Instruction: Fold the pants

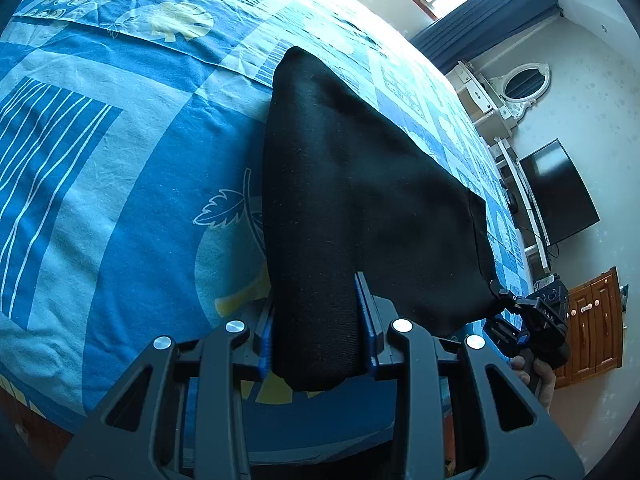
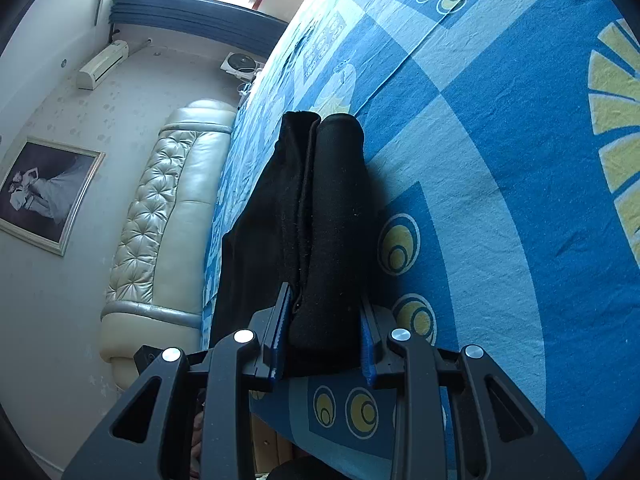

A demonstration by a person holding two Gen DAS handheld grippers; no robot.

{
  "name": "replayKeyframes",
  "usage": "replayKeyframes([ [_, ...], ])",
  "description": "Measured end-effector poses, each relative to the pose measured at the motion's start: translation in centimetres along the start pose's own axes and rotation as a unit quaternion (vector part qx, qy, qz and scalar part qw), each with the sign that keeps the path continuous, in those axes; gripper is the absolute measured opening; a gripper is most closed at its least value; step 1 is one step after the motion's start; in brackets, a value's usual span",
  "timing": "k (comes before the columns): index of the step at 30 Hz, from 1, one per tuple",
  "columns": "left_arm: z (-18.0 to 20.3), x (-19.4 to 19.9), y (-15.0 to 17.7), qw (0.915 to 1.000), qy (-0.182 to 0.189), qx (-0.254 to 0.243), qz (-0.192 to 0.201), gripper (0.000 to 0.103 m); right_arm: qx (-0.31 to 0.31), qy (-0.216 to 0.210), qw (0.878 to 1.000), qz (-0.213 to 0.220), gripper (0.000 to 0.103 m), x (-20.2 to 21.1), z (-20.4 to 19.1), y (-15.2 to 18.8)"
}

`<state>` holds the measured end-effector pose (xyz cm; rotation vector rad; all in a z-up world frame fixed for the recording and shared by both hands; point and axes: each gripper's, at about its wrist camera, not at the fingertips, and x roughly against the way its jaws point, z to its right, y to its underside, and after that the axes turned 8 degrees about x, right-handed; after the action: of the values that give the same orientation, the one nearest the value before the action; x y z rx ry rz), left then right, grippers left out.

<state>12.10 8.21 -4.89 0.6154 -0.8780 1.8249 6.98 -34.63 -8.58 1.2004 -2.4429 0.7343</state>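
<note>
We have the black pants [image 1: 360, 184] clamped in both grippers above the bed [image 1: 120, 168], which is covered with a blue sheet printed with white stripes, leaves and yellow shapes. In the left wrist view our left gripper [image 1: 320, 340] has its blue-padded fingers [image 1: 366, 312] pressed against a thick bunch of the dark fabric, which fills the gap between them. From there the cloth stretches away across the bed, narrowing to a rounded end that lies on the sheet, while its lower right corner runs out to our right gripper [image 1: 498, 290], seen small at the edge of the bed with a hand [image 1: 536, 376] on its handle. In the right wrist view the right gripper [image 2: 326, 340] is likewise closed on a folded wad of the pants [image 2: 320, 208], its blue pads [image 2: 280, 336] squeezing the layers from either side; we can see two stacked folds with a seam between them, rising from the jaws towards the far part of the bed [image 2: 500, 160]. Beyond the bed stand a padded cream headboard [image 2: 168, 216], a framed picture [image 2: 44, 196] on the wall, a dark television [image 1: 560, 192] and a wooden cabinet [image 1: 592, 320].
</note>
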Motion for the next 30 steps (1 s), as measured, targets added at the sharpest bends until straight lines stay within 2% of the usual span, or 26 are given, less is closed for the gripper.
replayKeyframes([
  [5, -0.2, 0.5, 0.8, 1.0000, 0.000, 0.000, 0.000, 0.032, -0.003, -0.001, 1.000, 0.000, 0.030, 0.3, 0.2, 0.6],
  [30, -0.7, 0.3, 0.8, 1.0000, 0.003, -0.007, -0.001, 0.033, -0.022, -0.013, 1.000, 0.001, 0.030, 0.7, 1.0, 1.5],
])
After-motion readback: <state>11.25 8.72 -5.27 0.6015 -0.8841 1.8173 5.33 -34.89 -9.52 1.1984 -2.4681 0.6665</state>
